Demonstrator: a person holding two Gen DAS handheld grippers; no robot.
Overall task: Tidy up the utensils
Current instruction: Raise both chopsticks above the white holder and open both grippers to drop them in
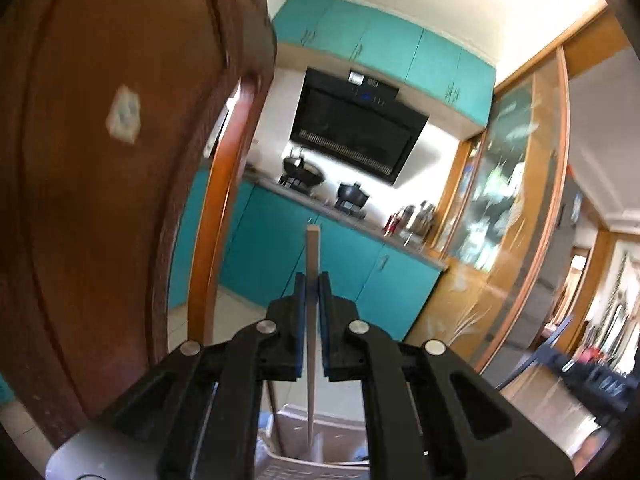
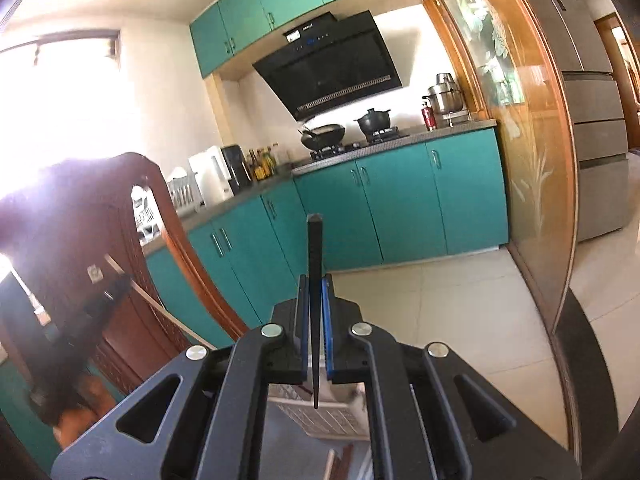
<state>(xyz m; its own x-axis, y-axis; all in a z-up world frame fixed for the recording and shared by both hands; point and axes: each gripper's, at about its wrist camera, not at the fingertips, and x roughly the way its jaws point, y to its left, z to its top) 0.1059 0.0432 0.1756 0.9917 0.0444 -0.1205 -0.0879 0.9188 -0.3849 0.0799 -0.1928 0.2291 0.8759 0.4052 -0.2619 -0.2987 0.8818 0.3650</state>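
The left gripper (image 1: 313, 280) is closed on a pale wooden chopstick (image 1: 312, 264), held upright with its thin end pointing down over a white perforated basket (image 1: 296, 462) below. At least one brown stick already stands in that basket, leaning at its left side; what else it holds is hidden behind the gripper. The right gripper (image 2: 316, 284) is likewise clamped on a black chopstick (image 2: 315, 248), also upright, its tip hanging just above the rim of a white slotted basket (image 2: 320, 412); nothing can be made out inside from here. A few sticks lie loose just in front of it. The step in hand looks like dropping sorted chopsticks into holders. Next, each tip probably needs lowering straight into the basket before the jaws let go, keeping the sticks vertical.
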